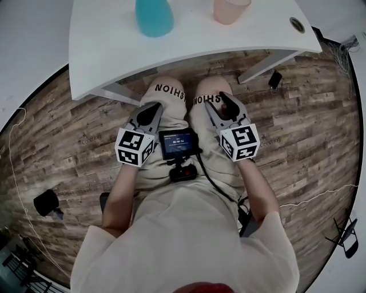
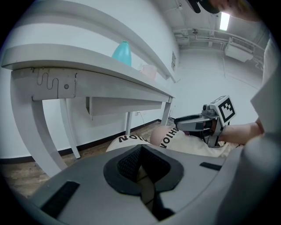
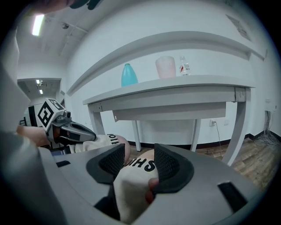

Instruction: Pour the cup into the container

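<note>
A blue bottle-shaped container [image 1: 154, 17] [image 3: 128, 75] [image 2: 123, 52] and a pale pink cup [image 1: 230, 10] [image 3: 165, 67] [image 2: 149, 70] stand apart on the white table [image 1: 114, 51], far ahead of both grippers. The person sits with both grippers low over the thighs. My left gripper [image 1: 155, 106] [image 2: 140, 151] rests above the left knee, its pads together with nothing between them. My right gripper [image 1: 223, 98] [image 3: 138, 160] hovers over the right knee with its jaws apart, gripping nothing; only the trouser leg shows beneath the gap. What the cup contains is hidden.
A small clear bottle [image 3: 184, 67] stands beside the cup. A black device with a screen [image 1: 177, 143] sits on the lap between the grippers. The table's front edge and legs [image 1: 260, 67] lie ahead. Cables and a black object [image 1: 46, 201] are on the wooden floor.
</note>
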The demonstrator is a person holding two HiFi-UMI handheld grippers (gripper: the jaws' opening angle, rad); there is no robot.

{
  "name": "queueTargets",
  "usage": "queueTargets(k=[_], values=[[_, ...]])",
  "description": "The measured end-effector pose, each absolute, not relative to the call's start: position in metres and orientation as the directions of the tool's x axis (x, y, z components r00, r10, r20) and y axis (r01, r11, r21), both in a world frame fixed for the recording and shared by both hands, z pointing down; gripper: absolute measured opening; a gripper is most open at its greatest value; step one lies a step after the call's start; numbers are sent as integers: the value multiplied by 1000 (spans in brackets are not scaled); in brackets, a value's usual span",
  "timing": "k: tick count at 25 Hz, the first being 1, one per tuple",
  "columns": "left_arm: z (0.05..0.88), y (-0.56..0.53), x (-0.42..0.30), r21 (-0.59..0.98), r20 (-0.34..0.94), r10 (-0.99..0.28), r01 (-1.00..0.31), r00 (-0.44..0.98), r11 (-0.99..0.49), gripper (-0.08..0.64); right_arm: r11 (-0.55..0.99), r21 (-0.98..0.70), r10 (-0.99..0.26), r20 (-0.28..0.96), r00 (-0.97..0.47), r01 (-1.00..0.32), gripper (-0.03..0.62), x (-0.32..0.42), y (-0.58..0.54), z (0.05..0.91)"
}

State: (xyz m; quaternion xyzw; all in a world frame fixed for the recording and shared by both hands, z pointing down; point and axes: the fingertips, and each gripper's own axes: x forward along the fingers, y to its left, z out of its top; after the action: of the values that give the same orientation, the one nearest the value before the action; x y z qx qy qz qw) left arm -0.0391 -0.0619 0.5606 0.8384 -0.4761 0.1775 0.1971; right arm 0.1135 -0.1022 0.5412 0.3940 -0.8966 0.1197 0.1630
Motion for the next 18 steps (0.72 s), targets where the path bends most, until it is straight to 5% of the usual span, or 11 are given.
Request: queueTargets(k=[18], values=[[556, -41, -27, 151, 488, -719, -859, 494, -489, 11, 657, -95, -672, 376, -638, -748, 192, 121, -82, 535]])
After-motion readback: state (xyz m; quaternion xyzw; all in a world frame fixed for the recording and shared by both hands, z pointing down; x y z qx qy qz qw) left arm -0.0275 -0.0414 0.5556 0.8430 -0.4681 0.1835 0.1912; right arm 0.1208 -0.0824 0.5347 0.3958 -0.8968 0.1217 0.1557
